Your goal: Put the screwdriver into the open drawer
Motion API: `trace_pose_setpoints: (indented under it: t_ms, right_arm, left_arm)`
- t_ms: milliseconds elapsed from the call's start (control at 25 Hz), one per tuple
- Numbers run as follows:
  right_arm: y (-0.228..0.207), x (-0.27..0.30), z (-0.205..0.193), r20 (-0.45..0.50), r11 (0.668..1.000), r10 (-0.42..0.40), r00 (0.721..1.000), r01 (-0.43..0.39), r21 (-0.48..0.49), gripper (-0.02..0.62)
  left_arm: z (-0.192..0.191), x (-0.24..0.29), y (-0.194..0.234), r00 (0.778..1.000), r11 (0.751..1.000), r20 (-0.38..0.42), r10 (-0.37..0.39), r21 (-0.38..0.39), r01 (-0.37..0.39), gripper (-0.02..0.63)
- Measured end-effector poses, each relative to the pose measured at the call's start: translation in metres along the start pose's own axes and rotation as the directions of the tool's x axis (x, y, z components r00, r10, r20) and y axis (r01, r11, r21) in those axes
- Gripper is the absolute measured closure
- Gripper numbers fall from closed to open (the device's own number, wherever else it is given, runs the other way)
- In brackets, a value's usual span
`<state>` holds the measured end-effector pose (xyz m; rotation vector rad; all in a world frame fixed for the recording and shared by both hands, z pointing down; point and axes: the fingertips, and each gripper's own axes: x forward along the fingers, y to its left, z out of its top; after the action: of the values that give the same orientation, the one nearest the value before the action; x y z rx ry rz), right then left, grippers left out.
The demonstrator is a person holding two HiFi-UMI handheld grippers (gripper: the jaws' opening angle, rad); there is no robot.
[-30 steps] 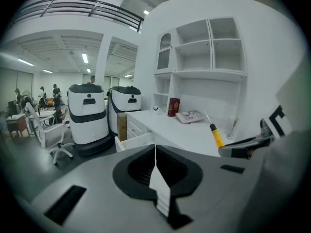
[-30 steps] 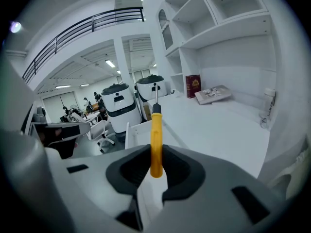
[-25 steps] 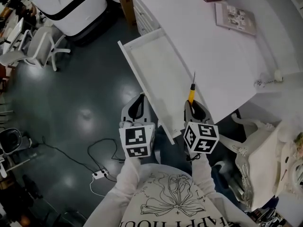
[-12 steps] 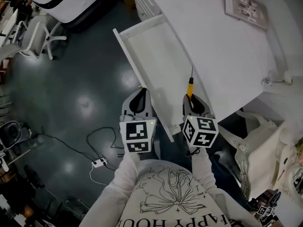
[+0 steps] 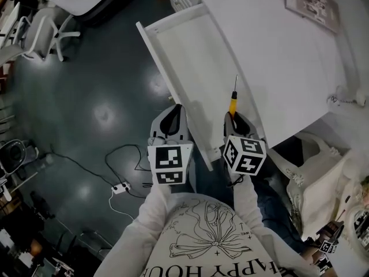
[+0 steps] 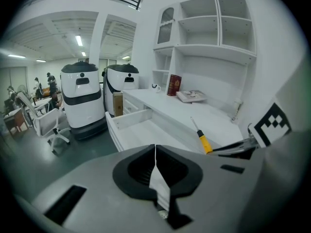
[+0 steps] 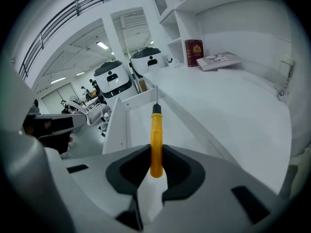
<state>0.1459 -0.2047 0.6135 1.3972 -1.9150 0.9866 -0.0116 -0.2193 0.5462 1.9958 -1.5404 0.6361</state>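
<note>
The right gripper [image 7: 155, 168] squeezes its jaws on the yellow handle of the screwdriver [image 7: 155, 130]. So the picking up looks done. In the head view the screwdriver points up the frame, low in the middle, by the edge of the desk [image 5: 277, 56]. The open drawer [image 5: 173, 51] sits just left of it, and the screwdriver is not in it yet. The left gripper [image 6: 155, 171] has its jaws pressed together on nothing.

Overhead ceiling strip lights [image 6: 78, 40] brighten the fisheye gripper views, corners black; head view dimmer, floor [image 5: 104, 114] glinting.
</note>
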Motion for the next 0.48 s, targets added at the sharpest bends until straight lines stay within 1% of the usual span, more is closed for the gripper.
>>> trace_pose_setpoints:
  t_ms: [480]
  right_arm:
    - [-0.007,0.033,-0.038,-0.102,0.999,0.001,0.995,0.002,0.037,0.526]
  left_arm:
    - [-0.029,0.016,-0.001,0.998,1.0,-0.064,-0.005,-0.021,0.003,0.598]
